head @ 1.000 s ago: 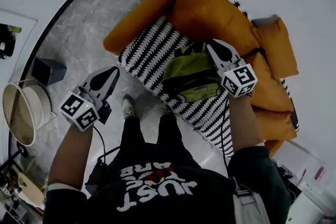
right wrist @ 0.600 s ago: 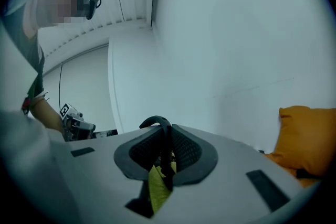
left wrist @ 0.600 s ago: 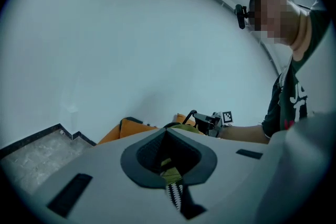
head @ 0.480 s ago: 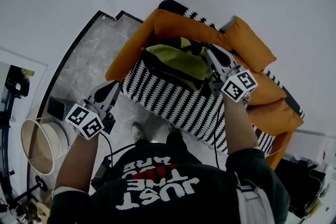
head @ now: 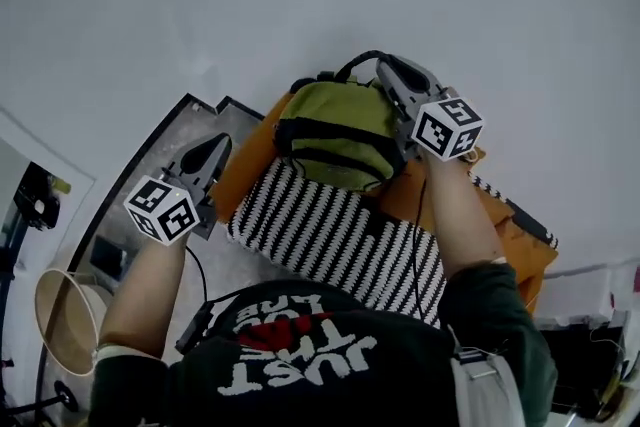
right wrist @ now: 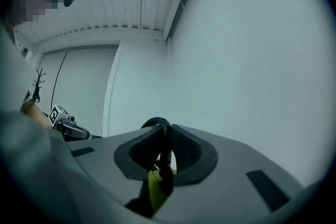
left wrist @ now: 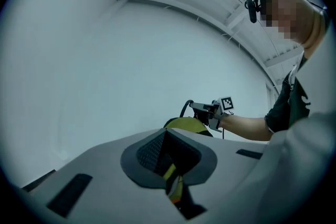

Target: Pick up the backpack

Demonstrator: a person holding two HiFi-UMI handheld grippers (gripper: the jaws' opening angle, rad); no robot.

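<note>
The right gripper (head: 392, 73) is clenched on the backpack (head: 335, 120): in the right gripper view the black top handle (right wrist: 159, 128) stands upright between the two dark pads, which press on it from both sides. Below the pads a small yellow-green piece shows, but it is not possible to say what it is.

In the head view the green backpack with black straps hangs from this gripper, in front of the white wall and over the back part of the orange sofa (head: 243, 165). Its lower end overlaps the black-and-white striped cover (head: 330, 230) of the seat, so no view shows whether the bottom touches the sofa. In the left gripper view only the top of the backpack shows; the gripper's own grey body hides the rest.

The left gripper (head: 212, 152) is held well apart from the backpack, to the left of the sofa and above the grey floor (head: 150, 185). Its jaws are pressed together with nothing from the scene between them.

The person's forearm covers part of the sofa on the right side, and the dark shirt cuts off the front edge of the cover. At the lower left a round basket (head: 62, 315) is cut by the border of the picture.
</note>
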